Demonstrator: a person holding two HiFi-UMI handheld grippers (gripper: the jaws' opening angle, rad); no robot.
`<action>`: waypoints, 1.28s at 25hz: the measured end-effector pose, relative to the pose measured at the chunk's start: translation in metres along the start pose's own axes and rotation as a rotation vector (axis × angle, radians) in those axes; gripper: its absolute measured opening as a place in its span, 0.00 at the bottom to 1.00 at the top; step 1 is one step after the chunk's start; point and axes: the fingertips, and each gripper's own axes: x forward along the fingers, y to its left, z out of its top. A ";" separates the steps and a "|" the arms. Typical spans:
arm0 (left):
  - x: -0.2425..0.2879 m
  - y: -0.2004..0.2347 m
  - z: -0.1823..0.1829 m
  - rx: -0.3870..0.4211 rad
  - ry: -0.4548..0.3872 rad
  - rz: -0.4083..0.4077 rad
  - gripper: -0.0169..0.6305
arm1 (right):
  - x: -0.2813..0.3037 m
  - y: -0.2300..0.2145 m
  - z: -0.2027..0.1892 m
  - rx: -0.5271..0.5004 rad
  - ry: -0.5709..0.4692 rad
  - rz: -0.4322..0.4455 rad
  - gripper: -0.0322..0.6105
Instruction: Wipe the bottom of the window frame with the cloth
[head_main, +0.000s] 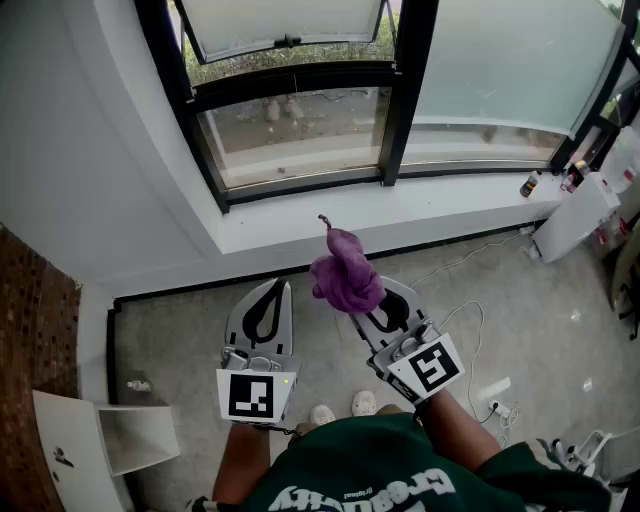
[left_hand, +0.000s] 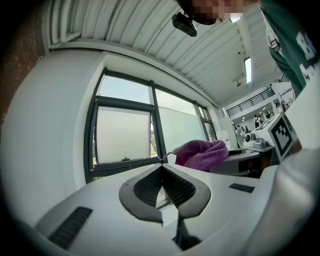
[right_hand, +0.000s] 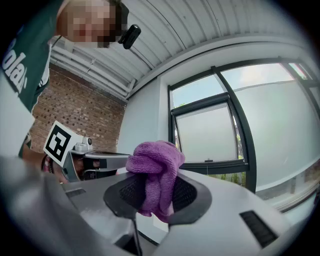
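The person held both arms forward, side by side and slightly apart. The left hand-held gripper (head_main: 272, 295) pointed straight ahead, its jaws closed tip to tip with nothing between them. The right hand-held gripper (head_main: 380, 305) angled a little inward toward the left one, its jaws clamped on a bunched purple cloth (head_main: 346, 275) that stood up above the pads. The left forearm (head_main: 238, 462) and right forearm (head_main: 468, 425) were bare, each behind its gripper's marker cube.
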 end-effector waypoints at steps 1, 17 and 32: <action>-0.001 0.000 0.000 -0.003 -0.002 0.002 0.04 | 0.000 0.001 0.000 0.000 0.000 0.001 0.24; -0.013 0.005 0.007 0.010 -0.021 0.001 0.04 | -0.007 0.013 0.001 0.024 -0.007 -0.012 0.24; 0.006 -0.003 -0.002 0.015 -0.012 -0.022 0.04 | -0.006 -0.012 -0.013 0.042 0.014 -0.049 0.24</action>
